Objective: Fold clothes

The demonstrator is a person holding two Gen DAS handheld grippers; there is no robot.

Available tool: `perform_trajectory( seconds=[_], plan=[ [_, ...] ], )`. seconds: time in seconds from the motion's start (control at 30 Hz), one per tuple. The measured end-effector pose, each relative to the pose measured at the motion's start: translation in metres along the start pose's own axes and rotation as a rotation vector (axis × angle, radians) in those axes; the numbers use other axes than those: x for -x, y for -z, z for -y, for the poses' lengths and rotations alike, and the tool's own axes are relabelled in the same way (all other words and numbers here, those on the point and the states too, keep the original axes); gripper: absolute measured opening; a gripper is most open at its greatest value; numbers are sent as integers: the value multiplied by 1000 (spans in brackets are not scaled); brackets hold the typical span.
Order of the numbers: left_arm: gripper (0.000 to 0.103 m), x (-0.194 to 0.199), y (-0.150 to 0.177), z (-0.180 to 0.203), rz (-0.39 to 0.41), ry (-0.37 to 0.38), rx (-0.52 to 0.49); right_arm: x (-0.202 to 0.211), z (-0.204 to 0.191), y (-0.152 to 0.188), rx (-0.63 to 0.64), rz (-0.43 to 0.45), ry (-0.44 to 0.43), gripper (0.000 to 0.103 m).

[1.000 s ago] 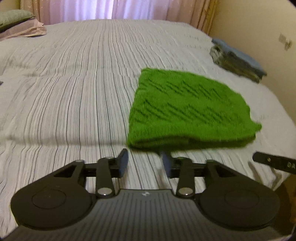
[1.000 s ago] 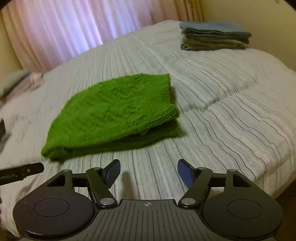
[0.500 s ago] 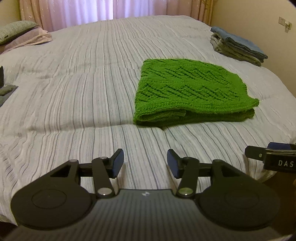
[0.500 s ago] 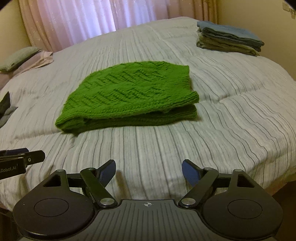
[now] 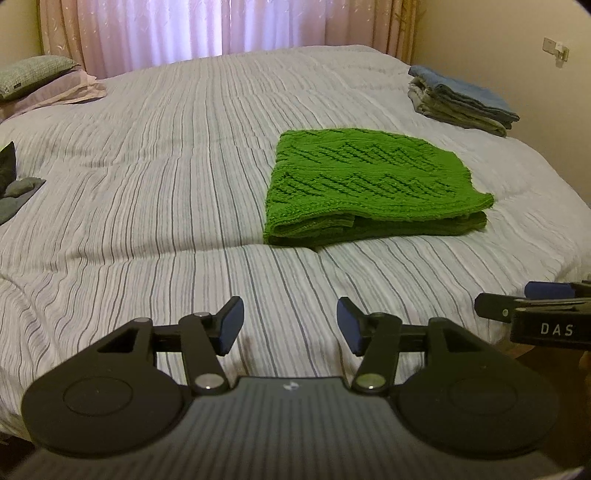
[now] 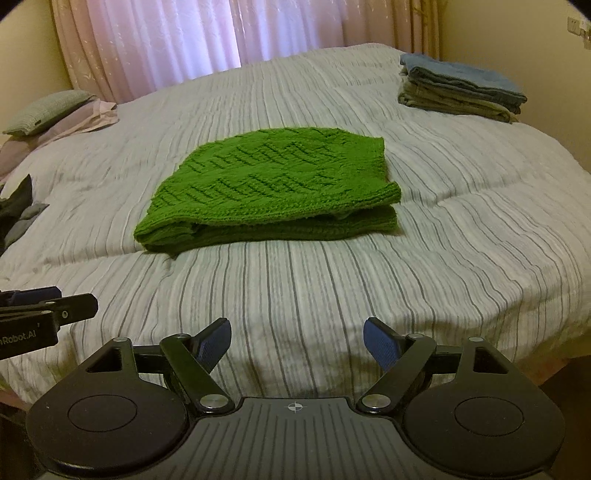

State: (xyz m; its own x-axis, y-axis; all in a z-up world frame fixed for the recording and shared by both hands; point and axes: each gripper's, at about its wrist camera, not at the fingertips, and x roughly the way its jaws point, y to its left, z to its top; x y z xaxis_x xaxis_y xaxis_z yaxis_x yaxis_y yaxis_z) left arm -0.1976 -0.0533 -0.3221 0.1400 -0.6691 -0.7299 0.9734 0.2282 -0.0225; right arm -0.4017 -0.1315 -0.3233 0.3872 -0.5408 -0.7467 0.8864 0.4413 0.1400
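Note:
A green knitted sweater [image 5: 369,184] [image 6: 273,184] lies folded into a flat rectangle on the striped bedspread [image 5: 147,192] [image 6: 461,221]. In the left wrist view my left gripper [image 5: 290,321] hovers over the bed's near edge, well short of the sweater; its jaws are opening and nothing is between them. In the right wrist view my right gripper [image 6: 297,336] stands open and empty, also back from the sweater. Each gripper's tip shows at the edge of the other's view: the right gripper [image 5: 517,310] and the left gripper [image 6: 55,310].
A stack of folded blue and grey clothes [image 5: 461,99] [image 6: 458,86] sits at the bed's far right corner by the wall. Pillows [image 5: 33,74] [image 6: 48,110] lie at the far left. Dark unfolded garments [image 5: 14,184] [image 6: 18,214] lie at the left edge. Curtains [image 5: 203,26] hang behind.
Both grippers have pulled back from the folded sweater toward the bed's near edge, so it looks farther away. Both sets of jaws have spread wider.

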Motion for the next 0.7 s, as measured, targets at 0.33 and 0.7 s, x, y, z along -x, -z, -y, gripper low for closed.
perform_trajectory(
  seconds=[0.33,0.7],
  plan=[
    [55,7,6,2,16,22,-3,6,0,3,4,6,4,82],
    [55,-24,-25,-55,23,144,157,-25,65,-28,-164,31,-106,82]
  ],
)
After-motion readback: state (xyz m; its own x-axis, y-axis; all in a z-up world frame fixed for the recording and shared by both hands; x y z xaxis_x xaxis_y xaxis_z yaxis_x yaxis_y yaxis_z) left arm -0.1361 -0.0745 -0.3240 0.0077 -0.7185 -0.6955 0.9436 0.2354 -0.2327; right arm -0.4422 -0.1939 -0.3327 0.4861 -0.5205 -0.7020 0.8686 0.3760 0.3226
